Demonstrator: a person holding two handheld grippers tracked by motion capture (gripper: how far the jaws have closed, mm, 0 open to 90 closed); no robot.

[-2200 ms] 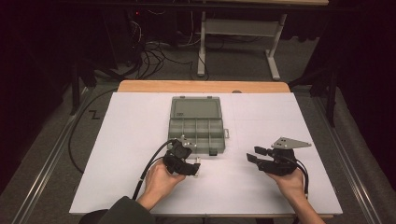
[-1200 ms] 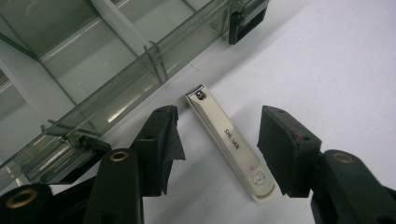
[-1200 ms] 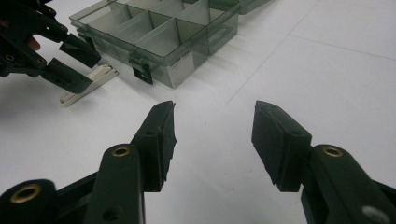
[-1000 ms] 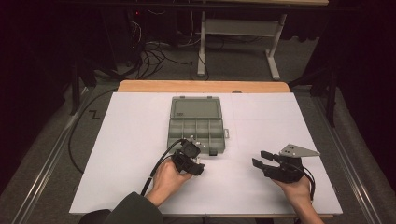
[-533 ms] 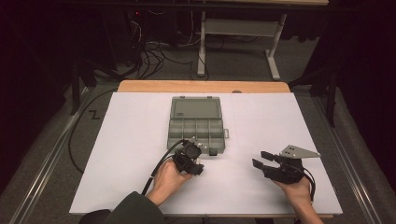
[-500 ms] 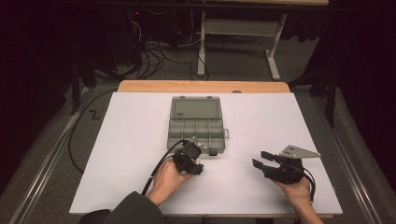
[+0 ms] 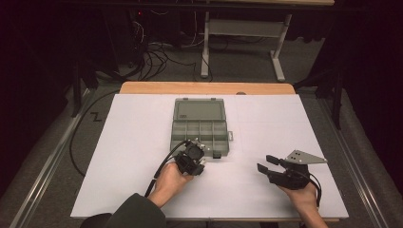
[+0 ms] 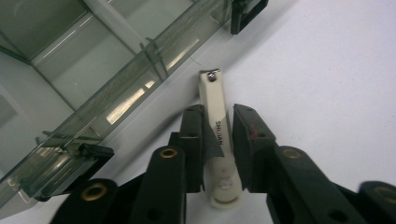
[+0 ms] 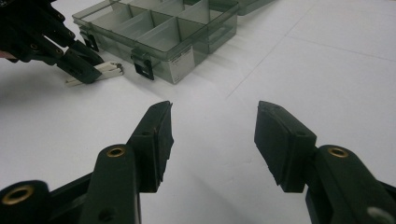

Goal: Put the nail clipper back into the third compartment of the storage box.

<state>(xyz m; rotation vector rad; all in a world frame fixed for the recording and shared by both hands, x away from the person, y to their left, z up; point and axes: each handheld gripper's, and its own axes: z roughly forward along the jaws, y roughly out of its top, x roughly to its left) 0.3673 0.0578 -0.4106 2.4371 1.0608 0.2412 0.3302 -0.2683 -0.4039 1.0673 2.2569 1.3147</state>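
A cream nail clipper (image 8: 217, 116) lies flat on the white sheet beside the front wall of a clear grey compartment box (image 8: 93, 70). My left gripper (image 8: 218, 112) has just been closing, and its pads now press the clipper's two sides. In the high view the left gripper (image 7: 196, 151) sits at the front edge of the box (image 7: 199, 129), whose lid is open. My right gripper (image 9: 212, 116) stands open over bare sheet with nothing between its jaws. It is at the lower right in the high view (image 7: 265, 162). The clipper (image 9: 109, 71) also shows from there.
The white sheet (image 7: 133, 142) covers the table, with a wooden strip (image 7: 204, 88) along the far edge. The box's compartments look empty, and a black latch (image 8: 245, 11) sticks out from its front wall. Cables (image 7: 81, 137) run down the floor at the left.
Since the earliest frame my left gripper has shifted right to the box's front edge. My right gripper has drifted slightly right and nearer. Over the last second both hands stay put.
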